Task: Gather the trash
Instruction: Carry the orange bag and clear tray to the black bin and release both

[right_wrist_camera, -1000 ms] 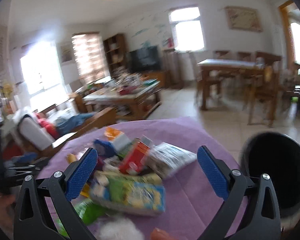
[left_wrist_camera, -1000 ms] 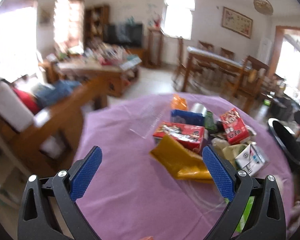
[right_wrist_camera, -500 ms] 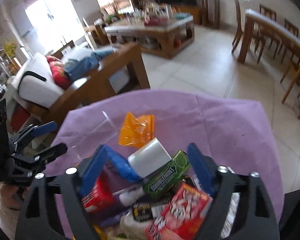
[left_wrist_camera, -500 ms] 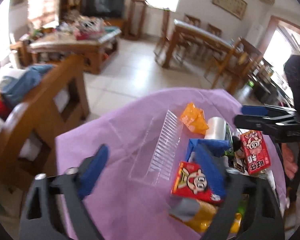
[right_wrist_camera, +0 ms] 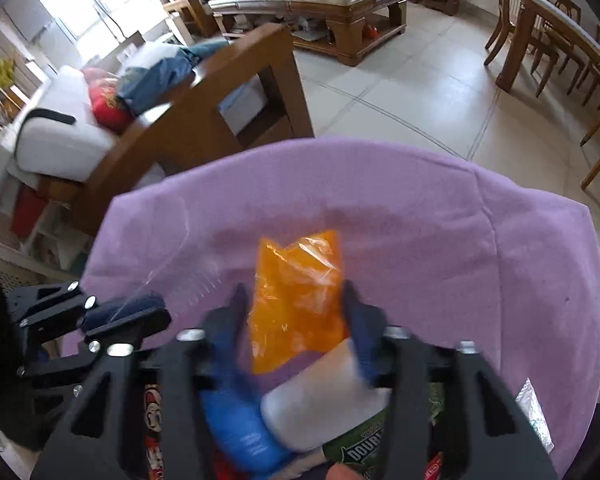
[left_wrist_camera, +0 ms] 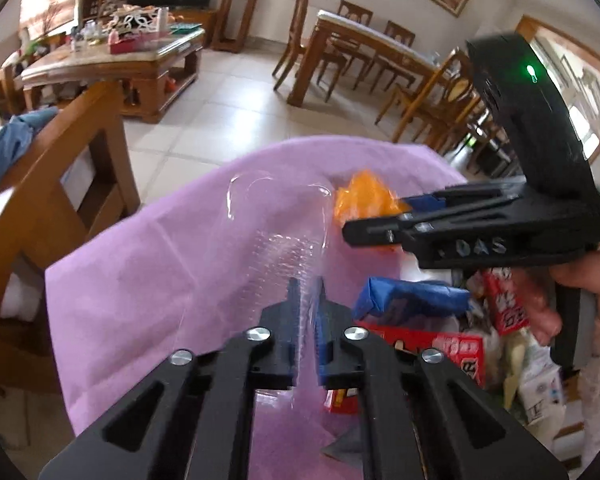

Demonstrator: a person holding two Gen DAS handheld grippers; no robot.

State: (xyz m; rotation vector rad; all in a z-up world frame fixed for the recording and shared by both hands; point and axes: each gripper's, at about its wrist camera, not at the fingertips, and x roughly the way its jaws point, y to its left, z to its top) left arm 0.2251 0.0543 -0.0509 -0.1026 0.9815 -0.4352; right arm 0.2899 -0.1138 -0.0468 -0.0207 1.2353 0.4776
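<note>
**Both grippers closing in on trash at the far side of the pile**

Landmark: the crinkled orange plastic wrapper [right_wrist_camera: 296, 300] lying flat on the purple tablecloth [right_wrist_camera: 440, 248], at the far edge of the trash pile.

- Right gripper [right_wrist_camera: 294, 300] straddles the orange wrapper. Jaws closing, wrapper between them; pads look close to its side edges, but firm contact cannot be confirmed. Judgement: the flat, thin film needs pinching across its width, hence the steep downward approach.
- Just nearer than the wrapper: a white cylindrical roll [right_wrist_camera: 320, 408], a blue carton [right_wrist_camera: 240, 428] and a green gum pack [right_wrist_camera: 364, 448], crowded under the gripper body.
- Left of the wrapper: a clear ribbed plastic tray [left_wrist_camera: 276, 232]. Left gripper [left_wrist_camera: 306, 300] is pinched almost fully together on the tray's near edge; the thin wall passes between the pads. An edge grip suits a rigid, see-through shell with no other purchase.
- Nearer than the wrapper in the left view: red printed cartons [left_wrist_camera: 432, 348], part of the same heap.

Room: beyond the wrapper the cloth is bare up to its rounded far edge, then tiled floor. A wooden chair frame [right_wrist_camera: 204, 120] stands well left of the wrapper. The two grippers sit near each other; lifting apart seems wise.
</note>
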